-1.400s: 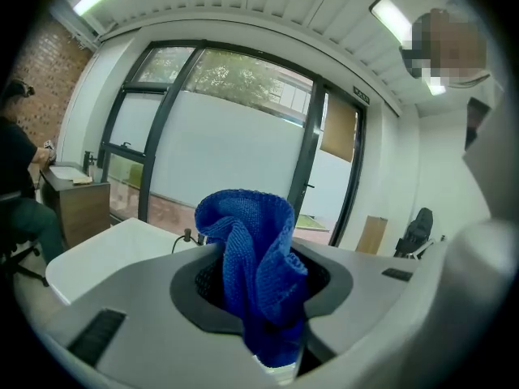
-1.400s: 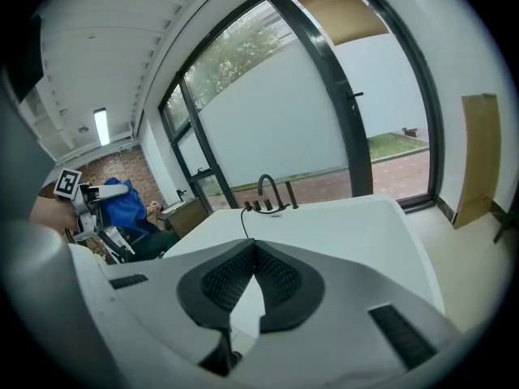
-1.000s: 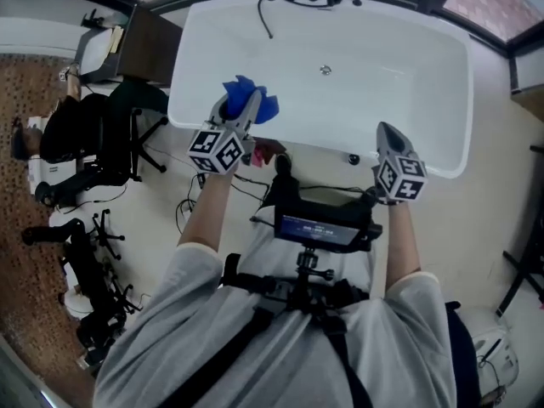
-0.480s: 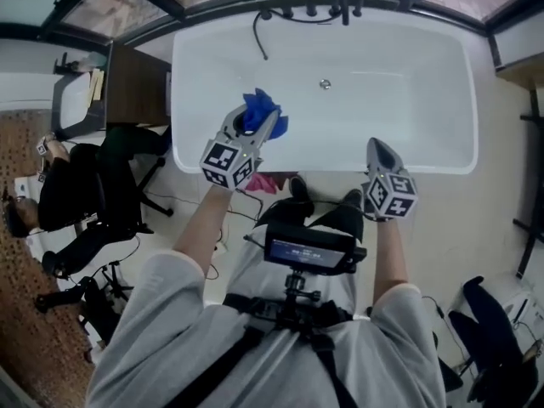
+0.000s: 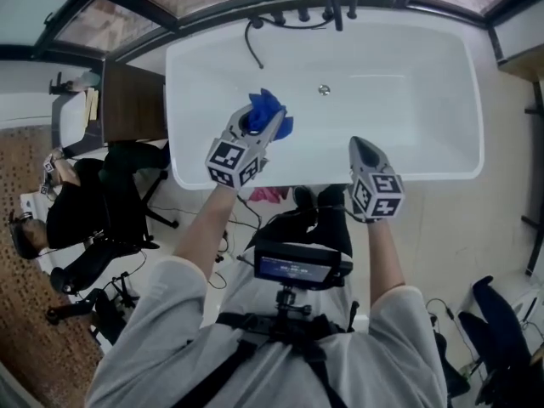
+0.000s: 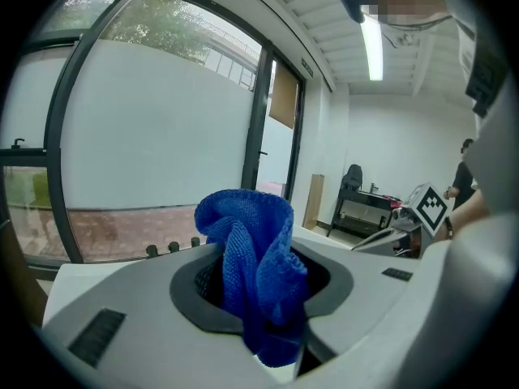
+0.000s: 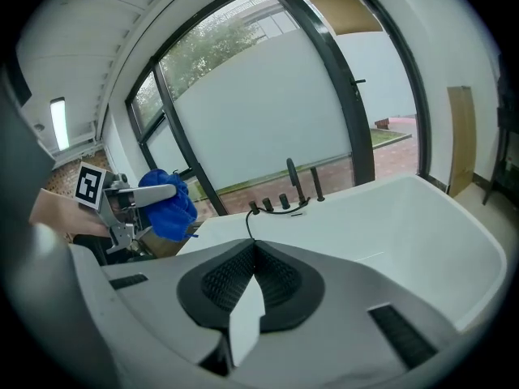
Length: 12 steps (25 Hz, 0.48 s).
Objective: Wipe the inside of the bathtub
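The white bathtub [image 5: 442, 170] spans the top of the head view, its drain [image 5: 324, 89] in the middle of the floor. My left gripper [image 5: 270, 122] is shut on a bunched blue cloth [image 5: 269, 111], held above the tub's near left part. In the left gripper view the cloth [image 6: 258, 258] bulges up from between the jaws. My right gripper [image 5: 360, 148] is shut on nothing, its tip over the tub's near rim. The right gripper view shows its own closed jaws [image 7: 247, 298], the tub's interior [image 7: 381, 225], and the left gripper [image 7: 154, 194] with the cloth [image 7: 166, 207].
Black taps and a spout [image 5: 328, 0] stand on the far rim, with a dark hose [image 5: 252, 36] hanging into the tub. A brown desk [image 5: 132, 100] adjoins the tub's left end. A person [image 5: 72, 206] sits at the left. A pink item [image 5: 268, 195] lies on the floor.
Both grippers have come slightly closer to the tub's middle, and the left one carries the cloth further over the tub's inside. The view has shifted towards the tub.
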Each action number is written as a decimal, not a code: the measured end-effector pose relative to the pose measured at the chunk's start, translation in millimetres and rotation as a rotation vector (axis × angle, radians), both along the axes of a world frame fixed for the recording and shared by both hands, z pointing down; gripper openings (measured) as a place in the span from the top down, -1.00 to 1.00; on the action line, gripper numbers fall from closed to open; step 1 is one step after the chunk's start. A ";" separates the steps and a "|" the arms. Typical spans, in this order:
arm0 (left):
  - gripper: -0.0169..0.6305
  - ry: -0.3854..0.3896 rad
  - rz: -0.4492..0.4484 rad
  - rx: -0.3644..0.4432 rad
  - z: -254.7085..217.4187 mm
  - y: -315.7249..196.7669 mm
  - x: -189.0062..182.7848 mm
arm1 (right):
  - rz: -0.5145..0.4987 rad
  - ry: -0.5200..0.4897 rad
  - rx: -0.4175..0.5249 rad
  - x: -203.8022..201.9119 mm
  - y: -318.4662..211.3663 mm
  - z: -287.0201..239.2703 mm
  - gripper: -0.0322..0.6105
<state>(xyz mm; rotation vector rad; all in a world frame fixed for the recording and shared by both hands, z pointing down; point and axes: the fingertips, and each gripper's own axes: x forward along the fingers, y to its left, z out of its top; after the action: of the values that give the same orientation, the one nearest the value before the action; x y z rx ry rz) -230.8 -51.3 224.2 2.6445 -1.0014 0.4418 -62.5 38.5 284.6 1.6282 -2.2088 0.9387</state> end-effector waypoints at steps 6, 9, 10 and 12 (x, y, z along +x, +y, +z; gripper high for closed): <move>0.54 -0.141 0.067 0.120 30.7 -34.6 41.5 | -0.045 -0.068 -0.001 -0.3 -32.7 22.4 0.87; 0.54 -0.181 0.112 0.159 60.3 -72.1 67.6 | -0.052 -0.114 -0.008 5.9 -64.1 48.5 0.87; 0.54 -0.189 0.125 0.164 72.0 -85.1 74.1 | -0.050 -0.123 -0.014 8.0 -73.3 58.3 0.87; 0.54 -0.216 0.161 0.179 97.1 -108.9 84.6 | -0.044 -0.130 -0.024 10.6 -89.3 77.3 0.87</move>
<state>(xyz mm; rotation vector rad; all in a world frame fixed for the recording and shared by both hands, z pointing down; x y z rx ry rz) -146.2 -160.1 321.3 2.8997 -0.9291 0.7180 -51.9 -50.8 361.8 1.5427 -2.2978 1.0834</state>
